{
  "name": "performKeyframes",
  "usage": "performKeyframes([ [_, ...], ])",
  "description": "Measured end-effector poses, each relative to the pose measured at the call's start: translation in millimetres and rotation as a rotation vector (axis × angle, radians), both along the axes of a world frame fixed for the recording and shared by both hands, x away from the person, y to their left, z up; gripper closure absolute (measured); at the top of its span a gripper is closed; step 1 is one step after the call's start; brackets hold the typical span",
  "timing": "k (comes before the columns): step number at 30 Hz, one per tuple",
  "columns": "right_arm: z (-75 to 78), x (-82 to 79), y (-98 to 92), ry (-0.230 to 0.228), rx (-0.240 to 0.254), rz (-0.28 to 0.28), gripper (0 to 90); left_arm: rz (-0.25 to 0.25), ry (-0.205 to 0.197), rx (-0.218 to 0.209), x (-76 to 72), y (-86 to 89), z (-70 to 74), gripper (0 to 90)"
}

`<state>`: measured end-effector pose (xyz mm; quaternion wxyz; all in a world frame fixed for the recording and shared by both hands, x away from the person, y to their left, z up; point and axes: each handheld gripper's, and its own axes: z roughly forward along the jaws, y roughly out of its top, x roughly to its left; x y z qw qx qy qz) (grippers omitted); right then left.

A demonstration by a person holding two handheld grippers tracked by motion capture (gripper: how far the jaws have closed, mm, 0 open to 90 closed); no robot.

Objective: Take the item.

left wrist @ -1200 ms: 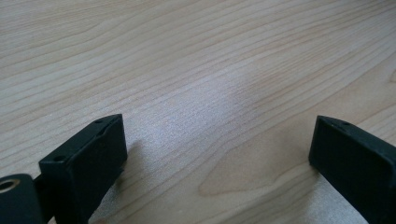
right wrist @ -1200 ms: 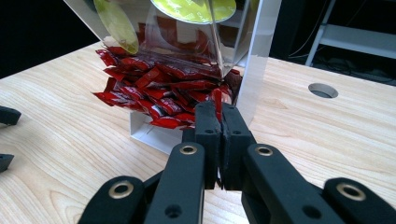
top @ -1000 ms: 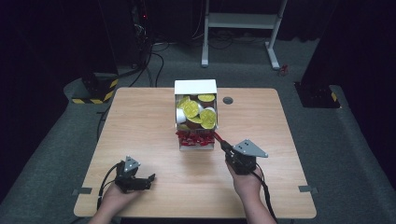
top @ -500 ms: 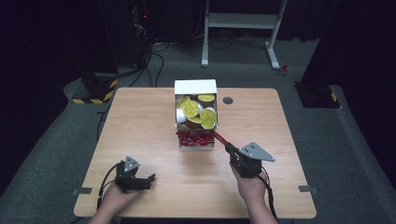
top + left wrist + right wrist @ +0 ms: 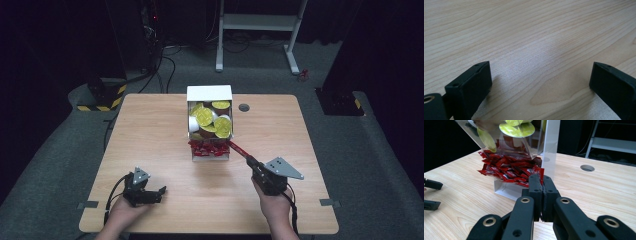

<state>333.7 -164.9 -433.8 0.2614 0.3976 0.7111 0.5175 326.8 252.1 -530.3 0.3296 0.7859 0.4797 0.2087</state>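
Observation:
A white-topped clear dispenser box (image 5: 209, 93) stands at the table's middle, with yellow-lidded cups (image 5: 204, 116) above and a pile of red packets (image 5: 207, 148) in its bottom tray. My right gripper (image 5: 248, 159) is shut on one red packet (image 5: 237, 148), which stretches from the tray's right corner to the jaws. In the right gripper view the jaws (image 5: 539, 182) are pressed together on that packet's (image 5: 540, 172) edge, just in front of the red pile (image 5: 509, 167). My left gripper (image 5: 159, 192) rests open on the wood at the front left, its jaws (image 5: 540, 80) apart with nothing between them.
A round cable hole (image 5: 244, 107) lies right of the box. Beyond the wooden table (image 5: 150, 130) stand a white metal frame (image 5: 260, 22) and a yellow-black striped base (image 5: 107, 95) on the dark floor. Bare wood lies between the two hands.
My right gripper has drawn back to the right and toward the front edge, pulling the red packet out from the tray. The left gripper has stayed put.

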Motion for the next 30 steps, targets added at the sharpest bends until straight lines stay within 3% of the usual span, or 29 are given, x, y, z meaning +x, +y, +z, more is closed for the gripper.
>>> performKeyframes([
  [19,9.5,-6.8,-32.8,-0.019,0.011,-0.076,88.9,0.001,0.002,-0.002,0.0,-0.2,0.0,4.6],
  [30,6.7,8.5,-41.8,-0.008,-0.014,-0.125,88.9,0.002,0.002,-0.002,0.3,-0.3,0.0,4.6],
])
